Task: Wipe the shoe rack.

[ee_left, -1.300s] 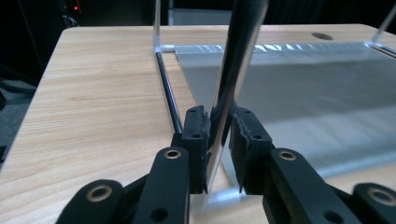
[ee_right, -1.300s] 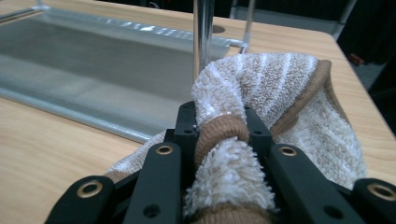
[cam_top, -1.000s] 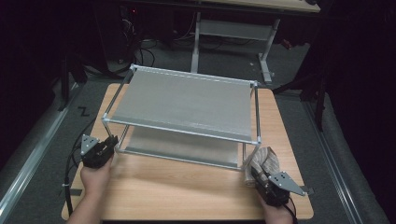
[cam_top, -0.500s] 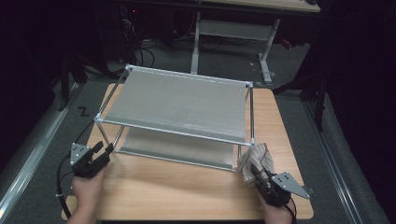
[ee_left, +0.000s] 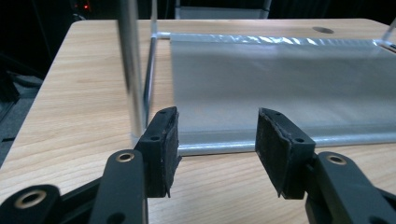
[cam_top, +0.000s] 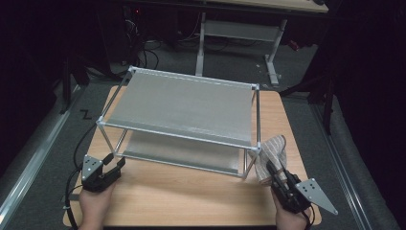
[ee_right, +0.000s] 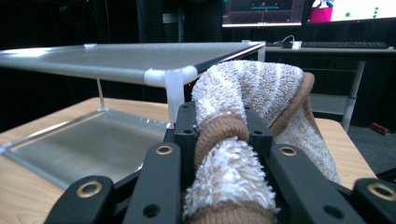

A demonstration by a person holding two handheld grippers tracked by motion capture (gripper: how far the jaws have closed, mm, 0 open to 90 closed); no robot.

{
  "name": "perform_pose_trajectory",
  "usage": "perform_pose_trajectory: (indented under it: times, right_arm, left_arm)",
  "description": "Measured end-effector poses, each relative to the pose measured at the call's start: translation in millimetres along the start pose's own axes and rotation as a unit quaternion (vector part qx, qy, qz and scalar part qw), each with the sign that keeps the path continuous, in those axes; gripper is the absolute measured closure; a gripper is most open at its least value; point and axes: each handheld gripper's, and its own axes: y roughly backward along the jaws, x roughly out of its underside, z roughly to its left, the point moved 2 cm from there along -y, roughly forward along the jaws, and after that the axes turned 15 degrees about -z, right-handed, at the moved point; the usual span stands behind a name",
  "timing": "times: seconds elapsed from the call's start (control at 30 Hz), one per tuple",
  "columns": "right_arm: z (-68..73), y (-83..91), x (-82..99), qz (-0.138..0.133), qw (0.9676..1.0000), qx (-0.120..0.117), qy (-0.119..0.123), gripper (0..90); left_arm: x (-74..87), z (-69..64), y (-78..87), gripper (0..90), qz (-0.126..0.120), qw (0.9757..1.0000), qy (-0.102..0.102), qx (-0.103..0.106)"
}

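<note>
A two-tier metal rack [cam_top: 182,103] with grey shelves stands on the wooden table [cam_top: 191,201]. My left gripper [cam_top: 115,165] sits by the table's near left edge, just short of the rack's front left leg. Its jaws have just been opening and are open [ee_left: 217,135] with nothing between them. The lower shelf's [ee_left: 280,84] front rail lies right behind them. My right gripper [cam_top: 271,168] is shut on a beige-and-white striped towel [cam_top: 273,151] beside the rack's front right corner. The towel [ee_right: 252,88] bulges up between the jaws, level with the top shelf [ee_right: 130,56].
Another desk frame [cam_top: 239,33] stands on the floor behind the table, with cables around it. A metal rail [cam_top: 33,163] runs along the floor at the left. Monitors [ee_right: 299,11] glow on a desk at the far right. Bare tabletop lies in front of the rack.
My left gripper let go of the rack's front left leg, opened and drew back toward the near edge. The right gripper rose a little with the towel.
</note>
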Motion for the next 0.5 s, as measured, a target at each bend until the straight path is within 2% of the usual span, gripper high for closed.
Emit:
perform_pose_trajectory:
  times: [0.13, 0.2, 0.23, 0.27, 0.3, 0.33, 0.43, 0.5]
  right_arm:
    - [0.0, -2.4, 12.6, 0.034, 0.9994, 0.001, 0.004, 73.9]
    - [-1.6, -5.2, 25.4, 0.07, 0.9975, 0.004, 0.008, 73.9]
    - [-2.3, -6.2, 28.7, 0.078, 0.9969, 0.005, 0.011, 73.8]
    - [-4.6, -9.0, 39.1, 0.11, 0.9939, 0.006, 0.009, 73.7]
    - [-6.0, -10.4, 44.1, 0.125, 0.9921, 0.007, 0.007, 73.7]
    - [-8.1, -12.5, 52.2, 0.148, 0.9889, 0.007, 0.001, 73.7]
    - [-12.7, -15.8, 65.0, 0.183, 0.9831, 0.013, -0.008, 73.7]
    - [-14.8, -16.2, 67.8, 0.192, 0.9812, 0.019, -0.01, 73.6]
  left_arm:
    - [-2.5, -2.8, 1.7, 48.9, -0.006, 0.9999, -0.002, 0.011]
    - [-3.0, -3.0, 2.1, 48.9, -0.007, 0.9999, -0.001, 0.015]
    - [-2.6, -2.4, 2.1, 48.9, -0.006, 0.9999, 0.0, 0.016]
    - [-2.4, -1.6, 2.1, 48.9, -0.006, 0.9999, 0.0, 0.016]
    - [-1.9, -0.4, 1.9, 48.9, -0.005, 0.9999, 0.003, 0.016]
    - [-1.7, 0.4, 1.9, 48.9, -0.005, 0.9999, 0.003, 0.016]
    - [-1.0, 3.4, 1.9, 48.9, -0.004, 0.9999, 0.006, 0.015]
    - [-0.7, 3.9, 1.9, 48.8, -0.004, 0.9998, 0.009, 0.015]
